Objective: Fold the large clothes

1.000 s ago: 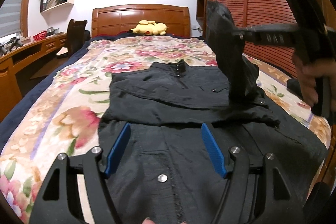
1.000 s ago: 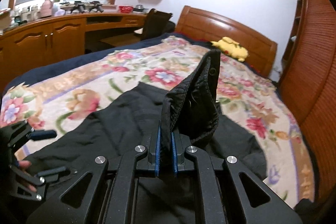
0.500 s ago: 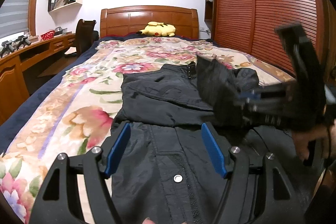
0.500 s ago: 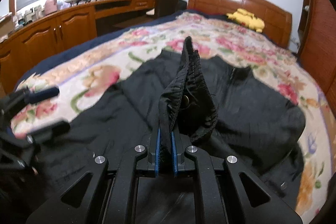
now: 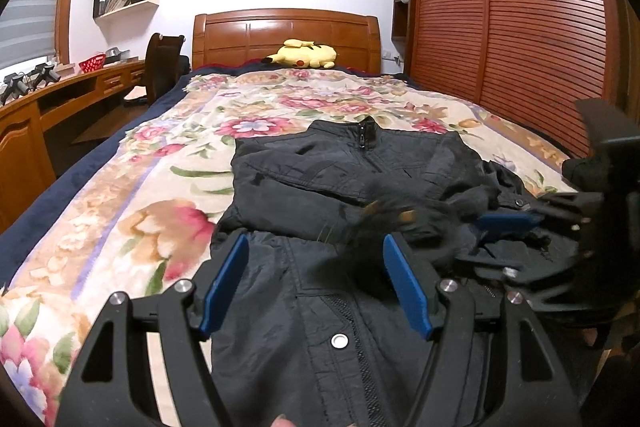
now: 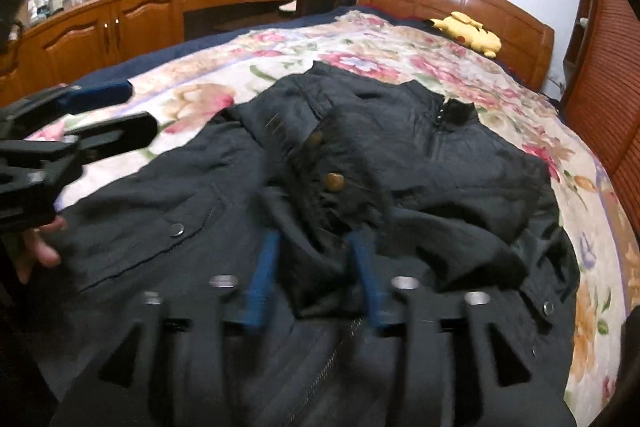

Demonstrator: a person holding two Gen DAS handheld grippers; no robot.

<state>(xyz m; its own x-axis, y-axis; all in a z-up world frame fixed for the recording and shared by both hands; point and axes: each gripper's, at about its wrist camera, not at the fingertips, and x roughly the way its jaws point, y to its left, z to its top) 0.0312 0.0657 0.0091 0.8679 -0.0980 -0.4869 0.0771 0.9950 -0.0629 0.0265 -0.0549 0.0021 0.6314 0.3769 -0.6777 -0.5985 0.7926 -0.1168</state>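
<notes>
A black jacket (image 5: 320, 167) lies flat on the flowered bedspread (image 5: 160, 195), collar toward the headboard. It also fills the right wrist view (image 6: 460, 155). Its right sleeve cuff (image 6: 340, 163), with brass snaps, lies across the chest, blurred. My right gripper (image 6: 316, 259) is open, its blue pads on either side of the sleeve; it also shows at the right in the left wrist view (image 5: 508, 223). My left gripper (image 5: 316, 283) is open and empty above the jacket's lower front; it shows at the left in the right wrist view (image 6: 100, 111).
A yellow plush toy (image 5: 302, 54) lies by the wooden headboard (image 5: 286, 31). A long wooden desk (image 6: 120, 23) and a chair (image 5: 162, 63) stand left of the bed. A slatted wardrobe (image 5: 520, 7) runs along the right side.
My right gripper brought the sleeve down from upright onto the jacket's chest and opened, letting the sleeve go. My left gripper stayed open over the jacket's lower front.
</notes>
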